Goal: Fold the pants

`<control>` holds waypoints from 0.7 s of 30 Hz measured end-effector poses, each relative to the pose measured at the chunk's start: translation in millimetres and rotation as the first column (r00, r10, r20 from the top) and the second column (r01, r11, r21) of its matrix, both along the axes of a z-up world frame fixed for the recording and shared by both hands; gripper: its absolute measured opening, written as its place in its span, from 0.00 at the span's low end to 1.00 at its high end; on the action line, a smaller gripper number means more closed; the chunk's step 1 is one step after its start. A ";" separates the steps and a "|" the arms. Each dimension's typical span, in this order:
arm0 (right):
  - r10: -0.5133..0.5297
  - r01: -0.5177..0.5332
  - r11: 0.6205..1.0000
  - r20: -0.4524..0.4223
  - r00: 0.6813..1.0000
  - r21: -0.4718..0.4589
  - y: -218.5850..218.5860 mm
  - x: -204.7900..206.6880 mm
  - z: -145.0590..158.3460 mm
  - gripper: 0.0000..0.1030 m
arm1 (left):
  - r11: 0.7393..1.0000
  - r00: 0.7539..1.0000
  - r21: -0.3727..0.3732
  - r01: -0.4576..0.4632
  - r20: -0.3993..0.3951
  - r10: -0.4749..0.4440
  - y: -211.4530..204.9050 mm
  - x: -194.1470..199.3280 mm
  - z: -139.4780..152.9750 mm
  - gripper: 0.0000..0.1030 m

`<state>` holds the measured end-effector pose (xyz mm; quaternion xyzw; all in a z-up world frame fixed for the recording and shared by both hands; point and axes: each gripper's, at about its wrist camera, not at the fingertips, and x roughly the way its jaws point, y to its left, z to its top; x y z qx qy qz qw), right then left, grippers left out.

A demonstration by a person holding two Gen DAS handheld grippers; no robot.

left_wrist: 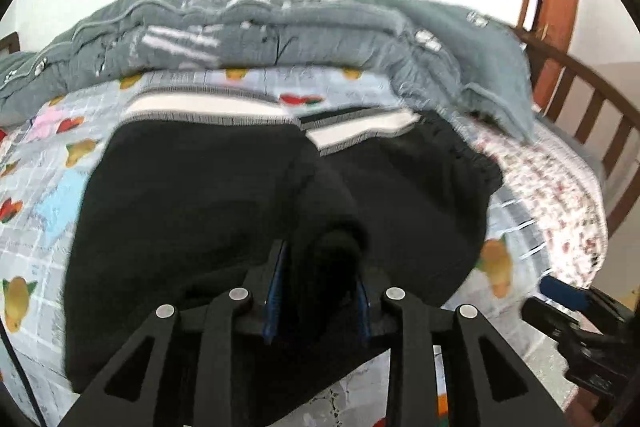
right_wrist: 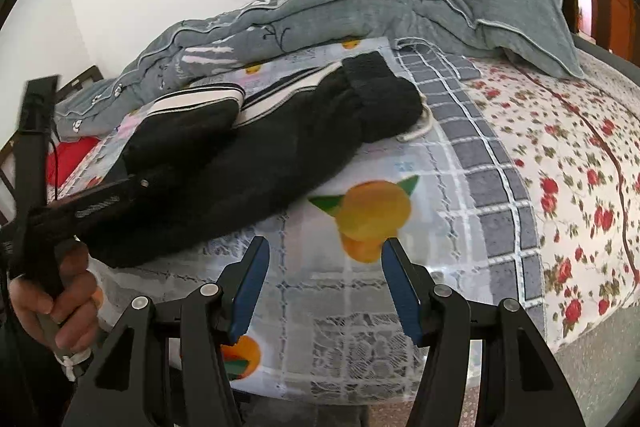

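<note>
Presently catalogued, left to right. Item one: a person's hand [right_wrist: 60,291] at the left edge of the right wrist view, gripping the handle of the left gripper [left_wrist: 318,291]. Its jaws stand partly apart with a bunched fold of dark cloth between the blue pads; whether the pads press on it cannot be told, since the cloth there is black and blurred. Item two: the black pants [left_wrist: 224,195], lying on the bed [right_wrist: 472,211] over a fruit-printed sheet [right_wrist: 372,215]. They lie gathered into a broad, thick heap, with the striped black-and-white bands [left_wrist: 200,109] at the far edge and a second band offset to the right of the first. In the right wrist view the pants run as a long doubled bundle from the left gripper up toward a ribbed end [right_wrist: 368,67], with a white drawstring [right_wrist: 420,129] trailing out beside it. Item three: the right gripper [right_wrist: 324,287], jaws released and empty, hovering above bare sheet just beside the near edge of the pants, touching nothing. Item four: a grey quilt [left_wrist: 248,31] piled along the far side of the bed; a wooden bed rail [left_wrist: 592,115] at the right. Condition of work, as judged: at least one fold looks laid, the cloth lying doubled. The edges are uneven and the bands misaligned, so squaring up and probably a further fold remain.
</note>
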<state>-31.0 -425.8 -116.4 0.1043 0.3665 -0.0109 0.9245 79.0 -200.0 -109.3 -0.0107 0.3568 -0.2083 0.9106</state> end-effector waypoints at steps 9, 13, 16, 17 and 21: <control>0.054 -0.058 0.994 0.046 0.997 0.088 25.8 34.0 21.3 0.57 | 0.992 0.991 -0.079 -0.095 0.084 0.102 75.1 -1.8 26.0 0.57; 0.096 -0.102 0.981 0.041 0.995 0.163 46.7 57.0 14.3 0.57 | 0.983 0.984 -0.066 -0.170 0.038 0.173 119.5 4.4 13.1 0.57; 0.115 -0.114 0.967 0.011 0.993 0.227 61.8 77.7 -2.0 0.57 | 0.979 0.980 -0.059 -0.195 0.020 0.196 145.8 3.4 3.4 0.57; 0.121 -0.117 0.960 -0.001 0.993 0.255 66.2 84.7 -9.6 0.57 | 0.978 0.979 -0.058 -0.201 0.010 0.202 156.2 2.4 -1.5 0.57; 0.109 -0.083 0.948 -0.067 0.992 0.307 77.4 114.0 -38.0 0.57 | 0.980 0.985 -0.099 -0.172 -0.034 0.169 182.0 -5.0 -20.6 0.57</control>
